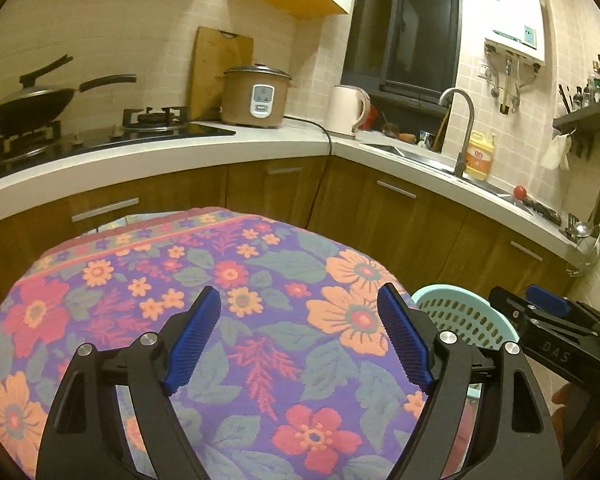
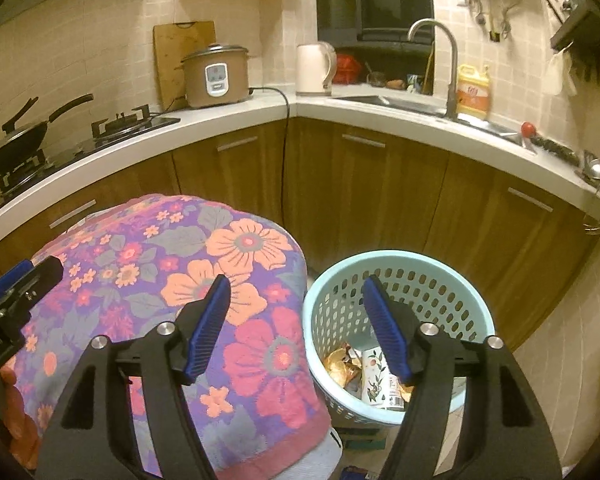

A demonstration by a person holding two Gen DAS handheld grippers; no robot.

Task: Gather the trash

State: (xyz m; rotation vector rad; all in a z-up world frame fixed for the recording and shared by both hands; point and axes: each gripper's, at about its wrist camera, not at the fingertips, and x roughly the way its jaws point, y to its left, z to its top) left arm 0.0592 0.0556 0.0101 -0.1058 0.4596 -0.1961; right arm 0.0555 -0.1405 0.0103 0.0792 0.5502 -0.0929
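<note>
A light blue perforated basket (image 2: 399, 258) stands on the floor by the right edge of a table draped in a floral cloth (image 2: 140, 248). Inside it lie crumpled golden wrappers (image 2: 339, 364) and a white printed carton (image 2: 373, 380). My right gripper (image 2: 296, 280) hangs open and empty, one finger over the cloth and the other over the basket. My left gripper (image 1: 299, 292) is open above the floral cloth (image 1: 260, 264) with nothing between its fingers. No loose trash shows on the cloth. In the left wrist view the basket (image 1: 439, 290) and the right gripper (image 1: 547, 304) sit at the right.
An L-shaped white counter (image 1: 260, 144) on wooden cabinets runs behind the table. It carries a wok (image 1: 28, 108) on a gas stove, a rice cooker (image 1: 256, 96), a kettle (image 1: 345, 110), a tap (image 1: 461, 128) over a sink and a yellow bottle (image 1: 481, 156).
</note>
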